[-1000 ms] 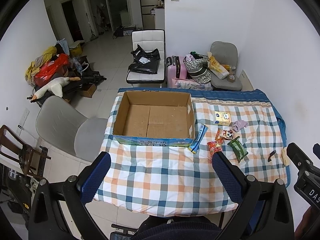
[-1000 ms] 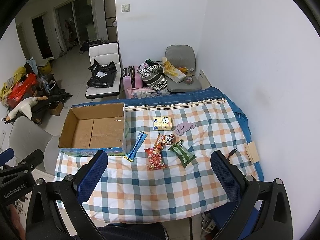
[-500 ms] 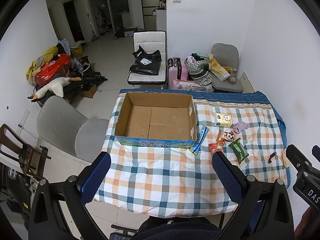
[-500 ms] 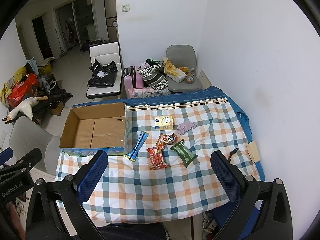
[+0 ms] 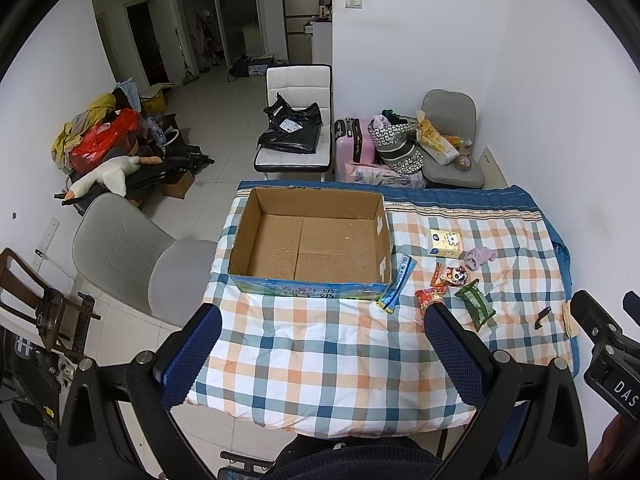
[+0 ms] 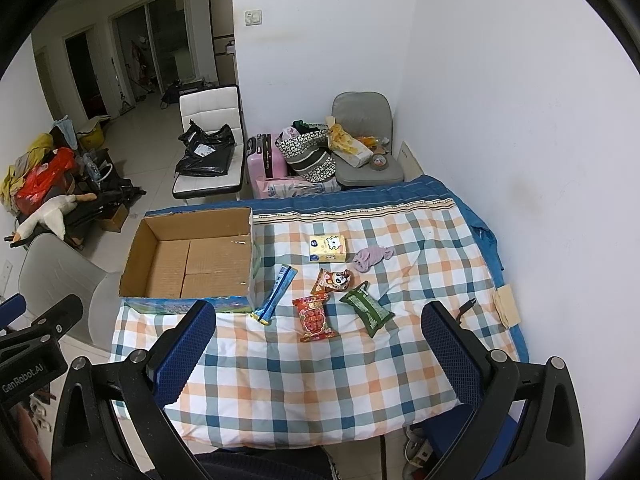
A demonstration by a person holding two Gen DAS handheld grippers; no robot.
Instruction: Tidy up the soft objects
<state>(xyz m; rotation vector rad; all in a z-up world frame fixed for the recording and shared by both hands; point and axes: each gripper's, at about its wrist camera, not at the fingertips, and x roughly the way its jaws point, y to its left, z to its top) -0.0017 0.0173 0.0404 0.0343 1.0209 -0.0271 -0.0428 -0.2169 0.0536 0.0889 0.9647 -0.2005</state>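
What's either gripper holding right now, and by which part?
Nothing. The left gripper and the right gripper are both open above the checked cloth, with nothing between the fingers. The snack packets lie untouched.

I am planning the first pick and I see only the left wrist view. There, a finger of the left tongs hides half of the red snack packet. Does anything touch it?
Observer: The right wrist view shows the whole red snack packet. Its far end seems to meet the orange panda packet. The green packet lies beside it, apart.
Operator: Are the right tongs open? I see only their side.
Observer: Yes, the right tongs are open and there is nothing between the fingers.
Operator: And the beige thing behind them?
Observer: It is a flat beige piece at the right edge of the quilt. I cannot tell what it is.
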